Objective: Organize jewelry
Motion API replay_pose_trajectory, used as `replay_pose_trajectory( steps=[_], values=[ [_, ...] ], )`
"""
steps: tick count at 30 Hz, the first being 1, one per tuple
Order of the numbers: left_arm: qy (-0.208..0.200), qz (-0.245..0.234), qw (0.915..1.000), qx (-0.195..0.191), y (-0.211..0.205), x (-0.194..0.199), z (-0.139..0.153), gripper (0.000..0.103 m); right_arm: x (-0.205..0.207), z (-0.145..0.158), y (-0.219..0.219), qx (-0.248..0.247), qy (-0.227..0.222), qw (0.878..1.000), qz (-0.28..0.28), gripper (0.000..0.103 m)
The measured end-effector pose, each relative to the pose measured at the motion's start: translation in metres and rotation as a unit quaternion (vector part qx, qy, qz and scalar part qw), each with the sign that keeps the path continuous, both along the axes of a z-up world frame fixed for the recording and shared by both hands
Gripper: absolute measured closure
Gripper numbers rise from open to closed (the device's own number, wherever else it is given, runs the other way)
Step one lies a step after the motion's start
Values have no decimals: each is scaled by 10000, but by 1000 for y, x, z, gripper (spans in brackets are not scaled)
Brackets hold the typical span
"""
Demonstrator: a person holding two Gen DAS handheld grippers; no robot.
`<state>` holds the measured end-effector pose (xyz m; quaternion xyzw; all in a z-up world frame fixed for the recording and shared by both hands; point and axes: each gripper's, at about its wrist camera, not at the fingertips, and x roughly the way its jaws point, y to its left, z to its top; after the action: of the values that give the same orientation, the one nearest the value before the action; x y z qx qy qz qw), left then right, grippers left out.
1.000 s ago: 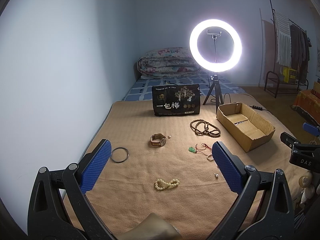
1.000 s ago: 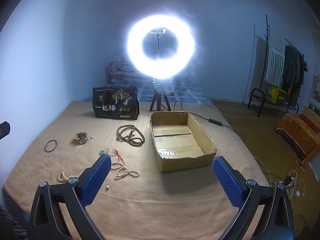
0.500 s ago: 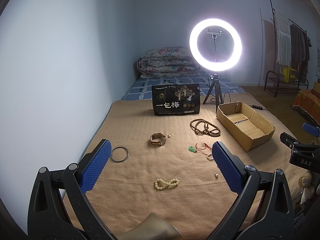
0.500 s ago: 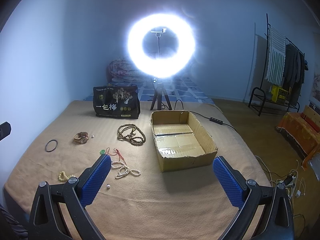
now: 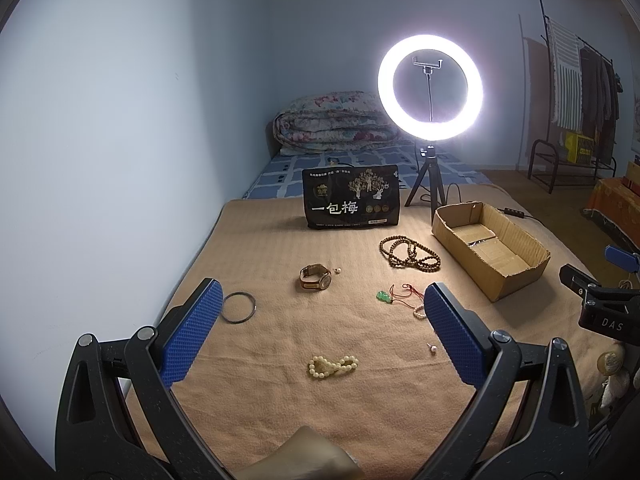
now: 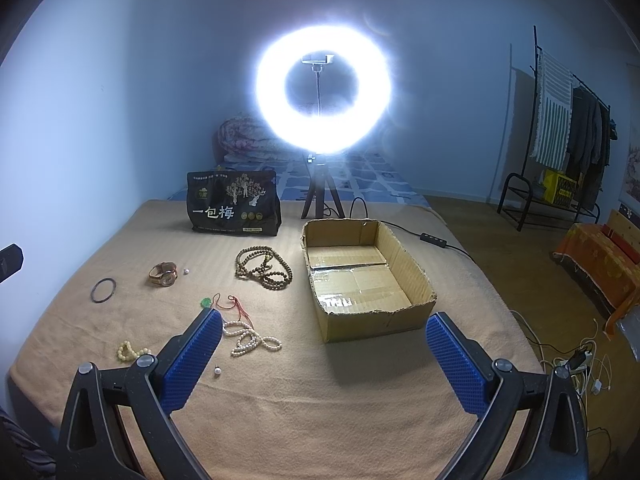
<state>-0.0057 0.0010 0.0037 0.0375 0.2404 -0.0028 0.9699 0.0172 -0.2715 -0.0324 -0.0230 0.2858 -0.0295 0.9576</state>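
Note:
Jewelry lies scattered on a tan blanket (image 5: 280, 408): a dark bangle (image 5: 239, 303), a watch (image 5: 315, 277), a cream bead bracelet (image 5: 333, 365), a green pendant on red cord (image 5: 385, 296), brown prayer beads (image 5: 410, 252), a white pearl strand (image 6: 250, 337) and a small pearl earring (image 6: 217, 371). An empty cardboard box (image 6: 366, 276) stands to the right. My left gripper (image 5: 320, 320) is open and empty above the blanket. My right gripper (image 6: 324, 344) is open and empty in front of the box.
A black snack bag (image 5: 352, 202) stands at the back. A lit ring light on a tripod (image 5: 430, 86) stands behind the box, its cable (image 6: 434, 240) running right. A folded quilt (image 5: 332, 124) lies far back. A clothes rack (image 6: 568, 128) stands at right.
The right gripper has drifted slightly; the scene in its view shifts a little right and down. The left gripper has not visibly moved.

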Motion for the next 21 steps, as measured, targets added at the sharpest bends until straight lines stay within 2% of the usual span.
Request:
replay_pose_trajectory(
  steps=[14,18,21],
  values=[
    [264,18,9996,-28,11,10,-21,1,6,-6,-1,67,196,9998,77,0],
    [511,154,9985,-70,26,19,-32,1,10,-14,-2,6,364,9992,142,0],
    [859,95,9962,-84,35,29,-46,1,15,-23,-1,-41,529,9983,251,0]
  ],
)
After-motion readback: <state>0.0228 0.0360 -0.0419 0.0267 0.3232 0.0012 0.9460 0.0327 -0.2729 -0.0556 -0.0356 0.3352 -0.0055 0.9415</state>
